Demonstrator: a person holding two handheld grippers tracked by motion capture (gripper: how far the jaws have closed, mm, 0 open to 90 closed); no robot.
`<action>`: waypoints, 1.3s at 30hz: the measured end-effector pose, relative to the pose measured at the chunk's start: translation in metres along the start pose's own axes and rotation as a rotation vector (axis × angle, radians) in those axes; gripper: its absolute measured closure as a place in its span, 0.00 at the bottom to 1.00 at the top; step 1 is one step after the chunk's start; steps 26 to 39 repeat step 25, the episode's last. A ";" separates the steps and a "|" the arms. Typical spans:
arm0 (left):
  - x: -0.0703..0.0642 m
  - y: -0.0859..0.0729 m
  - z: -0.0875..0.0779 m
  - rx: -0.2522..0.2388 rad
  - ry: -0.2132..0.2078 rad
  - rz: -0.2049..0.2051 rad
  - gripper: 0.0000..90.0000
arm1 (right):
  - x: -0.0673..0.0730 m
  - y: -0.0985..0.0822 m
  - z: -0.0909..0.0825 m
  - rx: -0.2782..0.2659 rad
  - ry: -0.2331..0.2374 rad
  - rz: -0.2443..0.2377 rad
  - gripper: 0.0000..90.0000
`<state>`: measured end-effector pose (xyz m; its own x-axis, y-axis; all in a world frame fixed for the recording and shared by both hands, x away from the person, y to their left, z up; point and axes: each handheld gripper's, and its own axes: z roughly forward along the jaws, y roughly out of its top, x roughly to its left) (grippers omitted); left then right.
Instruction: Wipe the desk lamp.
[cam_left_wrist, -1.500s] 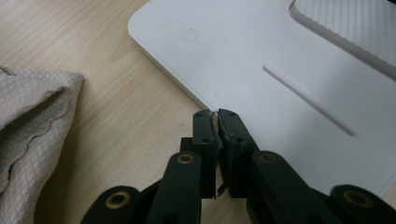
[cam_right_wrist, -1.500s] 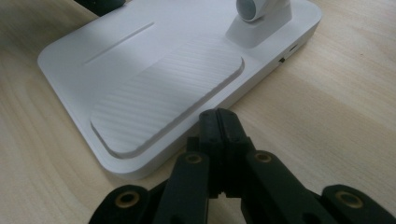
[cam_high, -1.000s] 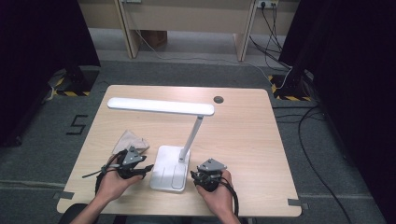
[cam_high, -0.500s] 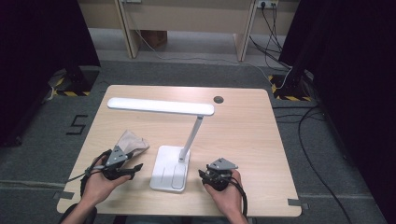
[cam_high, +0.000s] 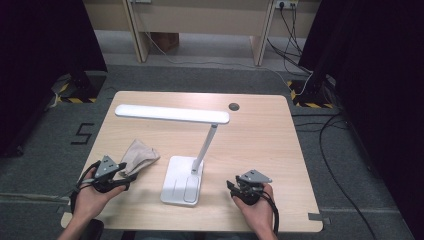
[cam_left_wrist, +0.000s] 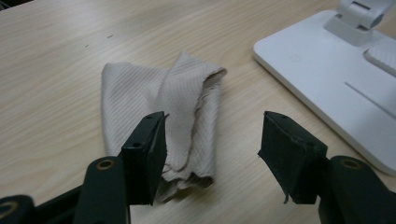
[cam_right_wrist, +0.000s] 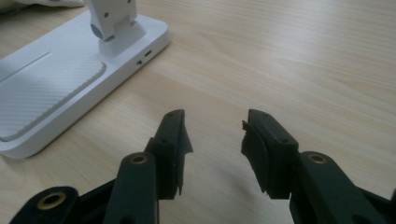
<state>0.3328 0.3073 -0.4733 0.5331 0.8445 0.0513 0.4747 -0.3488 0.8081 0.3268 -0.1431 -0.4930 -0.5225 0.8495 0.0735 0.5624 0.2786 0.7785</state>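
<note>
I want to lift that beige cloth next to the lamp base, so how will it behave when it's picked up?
The cloth looks thin and loosely folded, so it will likely droop and unfold from one pinch. It probably weighs little, and its ribbed weave should give decent grip. Pushed, it may bunch rather than slide across the table.

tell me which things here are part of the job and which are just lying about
In the job:
- beige cloth, on the table in front of the open left gripper
- white desk lamp, between the two grippers
- right gripper, jaws open over bare wood

Lying about:
- cables on the floor
- wooden bench behind the table
</note>
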 end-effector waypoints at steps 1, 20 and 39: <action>0.003 -0.002 -0.001 -0.001 0.007 -0.006 0.44 | -0.002 -0.001 -0.002 -0.003 -0.003 0.004 0.65; 0.037 -0.039 -0.003 -0.075 0.108 -0.168 0.46 | -0.029 -0.028 -0.026 -0.145 -0.097 0.103 0.48; 0.039 -0.047 0.003 -0.083 0.117 -0.162 0.47 | -0.026 -0.030 -0.023 -0.184 -0.108 0.065 0.46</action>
